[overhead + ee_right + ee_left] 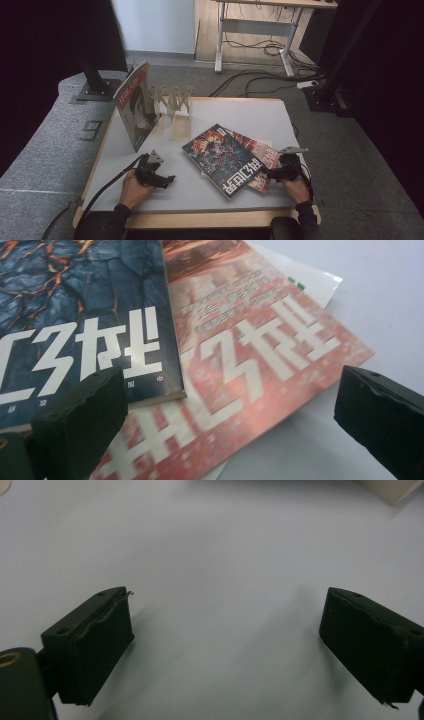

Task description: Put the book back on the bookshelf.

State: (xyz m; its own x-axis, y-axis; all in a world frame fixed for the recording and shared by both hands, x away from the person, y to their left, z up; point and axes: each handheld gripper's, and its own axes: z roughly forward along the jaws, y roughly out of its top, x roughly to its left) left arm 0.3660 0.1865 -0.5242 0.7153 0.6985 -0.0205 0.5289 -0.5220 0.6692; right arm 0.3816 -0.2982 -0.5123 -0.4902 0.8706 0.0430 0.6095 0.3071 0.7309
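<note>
1. Your right gripper (pixel 272 173) sits at the near right corner of the magazine stack, jaws spread wide, pinching nothing.
2. Between those jaws lies the red magazine (pixel 260 365), flat on the white table (pixel 240 115); its corner points past the right jaw, which stands over bare table.
3. The dark magazine (pixel 85 315) lies on top of the red one, its bound edge just ahead of the left jaw (white lettering runs right up to that jaw).
4. A thin white sheet (pixel 310 277) pokes out from beneath the red cover, well beyond the jaws.
5. Your left gripper (pixel 167 180) has its jaws spread with bare table between them, holding nothing.
6. Far ahead of both: an upright magazine (pixel 135 105) leaning at a wooden rack (pixel 172 100).
</note>
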